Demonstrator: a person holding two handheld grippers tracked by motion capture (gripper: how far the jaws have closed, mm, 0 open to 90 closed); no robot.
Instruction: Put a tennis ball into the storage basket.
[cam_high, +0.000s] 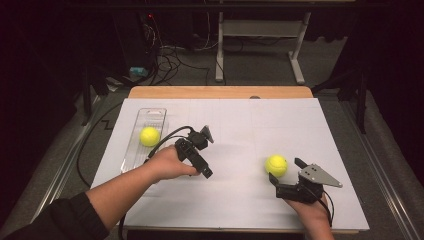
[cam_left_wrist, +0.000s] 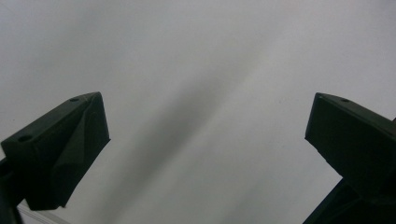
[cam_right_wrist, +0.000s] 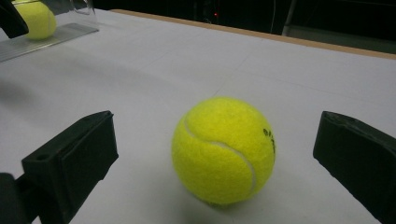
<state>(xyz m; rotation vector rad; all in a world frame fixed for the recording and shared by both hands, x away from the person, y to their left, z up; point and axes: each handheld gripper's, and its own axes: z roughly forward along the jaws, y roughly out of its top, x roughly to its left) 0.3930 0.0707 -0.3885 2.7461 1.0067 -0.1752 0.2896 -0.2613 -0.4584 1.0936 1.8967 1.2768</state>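
Left gripper (cam_high: 200, 152), jaws spread and empty, hovers just right of the clear tray (cam_high: 131, 155) that holds one tennis ball (cam_high: 149, 136). Well right of the tray, the right gripper (cam_right_wrist: 215, 154) brackets a second tennis ball (cam_right_wrist: 223, 150) — jaws wide, not touching. Close evenly across its middle, so it cannot roll away.

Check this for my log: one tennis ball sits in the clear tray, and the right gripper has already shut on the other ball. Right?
Not quite. The right gripper is open: in the right gripper view its jaws stand wide apart on either side of the tennis ball on the table, touching neither side. The other tennis ball does sit in the clear tray.
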